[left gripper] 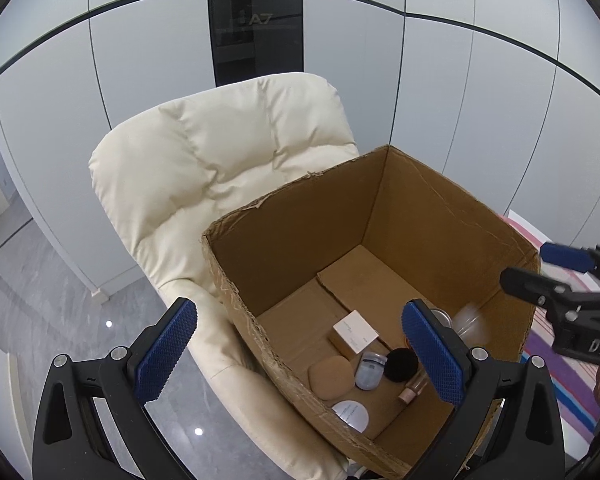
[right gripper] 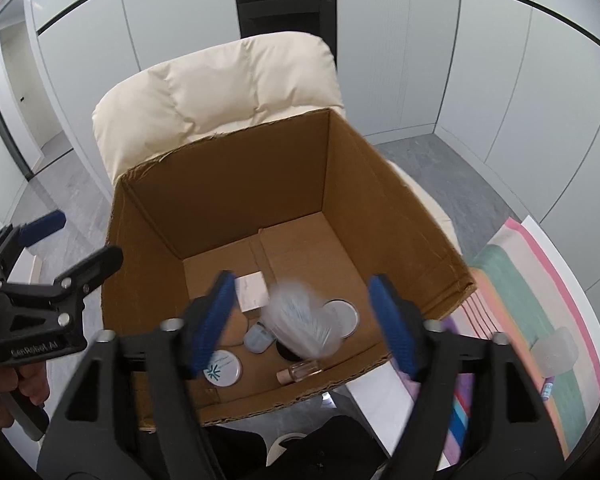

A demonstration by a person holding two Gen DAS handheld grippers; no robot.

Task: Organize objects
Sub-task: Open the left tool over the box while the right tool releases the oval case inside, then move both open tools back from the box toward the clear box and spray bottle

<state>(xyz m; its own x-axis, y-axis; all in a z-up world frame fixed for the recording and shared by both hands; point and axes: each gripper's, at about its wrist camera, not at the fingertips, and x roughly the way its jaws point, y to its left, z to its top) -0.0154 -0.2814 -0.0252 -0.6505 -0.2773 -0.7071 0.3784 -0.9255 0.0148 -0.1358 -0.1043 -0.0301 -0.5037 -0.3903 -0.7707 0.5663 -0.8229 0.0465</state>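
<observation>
Right gripper [right gripper: 304, 324] over the near edge of the cardboard box [right gripper: 220, 200], jaws spread wide, nothing held. A blurred clear plastic packet [right gripper: 300, 320] sits between the blue pads but touches neither; can't tell if it is in the air or resting on the things below. Left gripper [left gripper: 300, 352] at the box's left near corner, jaws also wide apart, gripping nothing.

On the box floor, near end: round white tin [right gripper: 224, 372], small glass bottle [right gripper: 300, 372], pale blue case [right gripper: 258, 338], tan sponge [left gripper: 330, 376], black puff [left gripper: 400, 364], round silver-rimmed lid [right gripper: 342, 318]. Slightly further in, small white carton [right gripper: 252, 290].

Box rests on a cream padded chair [right gripper: 220, 92]. Striped mat [right gripper: 540, 300] to the right. White wall panels [right gripper: 420, 60] behind.
</observation>
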